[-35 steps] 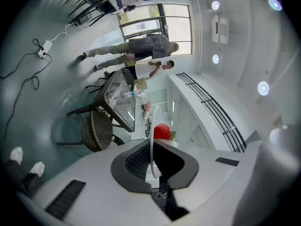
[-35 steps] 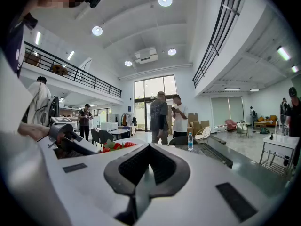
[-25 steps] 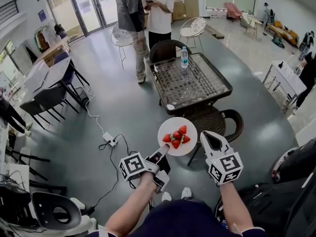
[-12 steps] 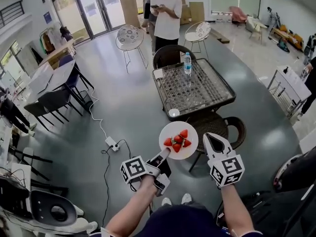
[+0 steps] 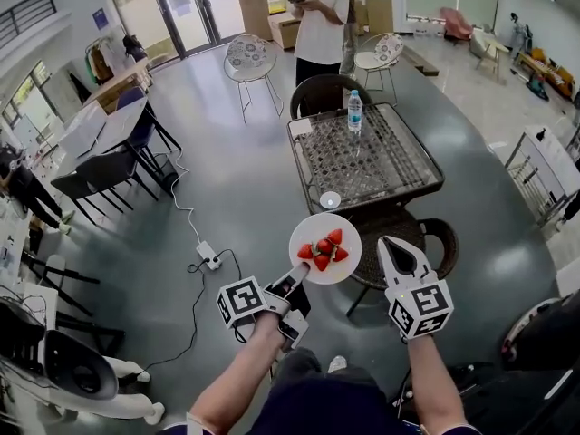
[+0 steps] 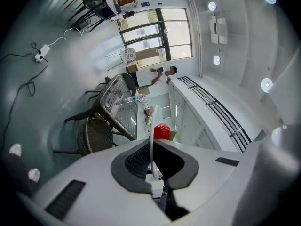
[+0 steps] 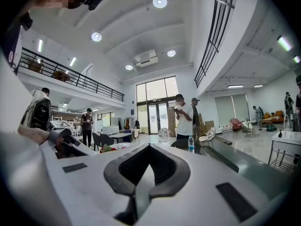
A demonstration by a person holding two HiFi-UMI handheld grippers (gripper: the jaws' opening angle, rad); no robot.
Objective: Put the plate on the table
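A: What is the left gripper (image 5: 294, 285) doing?

B: Its two jaws are pinched tight on the edge of the white plate (image 5: 347, 239). In the left gripper view the thin plate rim (image 6: 150, 138) stands right between the jaws.

A: What is on the plate?

B: Red strawberries (image 5: 323, 248), in a little heap in the middle. One strawberry (image 6: 162, 131) peeks over the jaws in the left gripper view.

A: And the right gripper (image 5: 397, 252)?

B: It is at the lower right of the frame, just beside the plate but not touching it. Its jaws (image 7: 149, 169) are closed together with nothing in them.

A: Where is the plate?

B: In the middle of the head view, held up in the air. It is not on the table (image 5: 303, 166) yet. The table is just above it in the frame. A brown woven chair (image 5: 403, 223) is under the plate's right side.

A: What is on the table?

B: A water bottle (image 5: 354, 111) stands at the far end. A small white round thing (image 5: 331, 199) sits at the near edge. A person in a white shirt (image 5: 319, 25) stands at the top of the frame.
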